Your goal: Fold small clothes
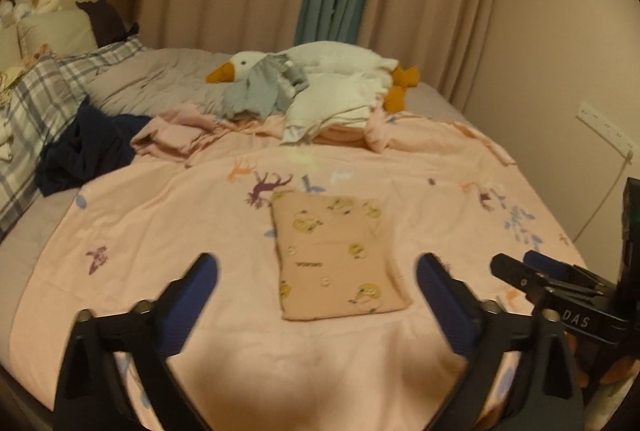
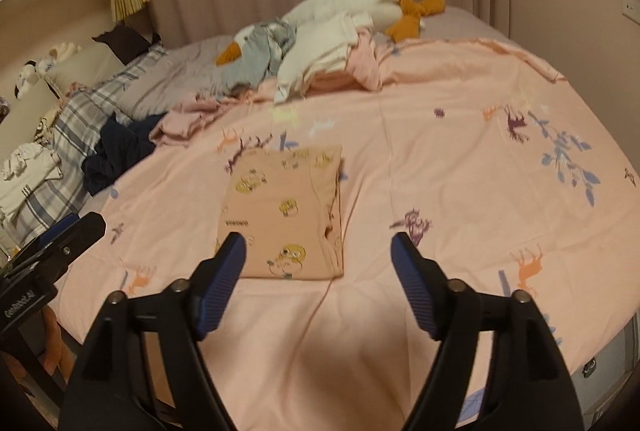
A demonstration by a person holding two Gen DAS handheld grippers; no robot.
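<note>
A small peach garment with yellow cartoon prints (image 1: 338, 257) lies folded into a flat rectangle on the pink bedsheet (image 1: 160, 231); it also shows in the right wrist view (image 2: 284, 211). My left gripper (image 1: 316, 263) is open and empty, held just above and in front of the folded garment. My right gripper (image 2: 318, 243) is open and empty, near the garment's front right corner. The right gripper also shows at the right edge of the left wrist view (image 1: 520, 263), and the left gripper at the left edge of the right wrist view (image 2: 76, 227).
Unfolded clothes lie at the back of the bed: a navy piece (image 1: 88, 151), a pink piece (image 1: 172, 135), a grey one (image 1: 260, 91) and a white one (image 1: 332, 107) over a plush goose (image 1: 320, 63). Plaid pillows (image 1: 36, 103) sit left. Curtains and wall stand behind.
</note>
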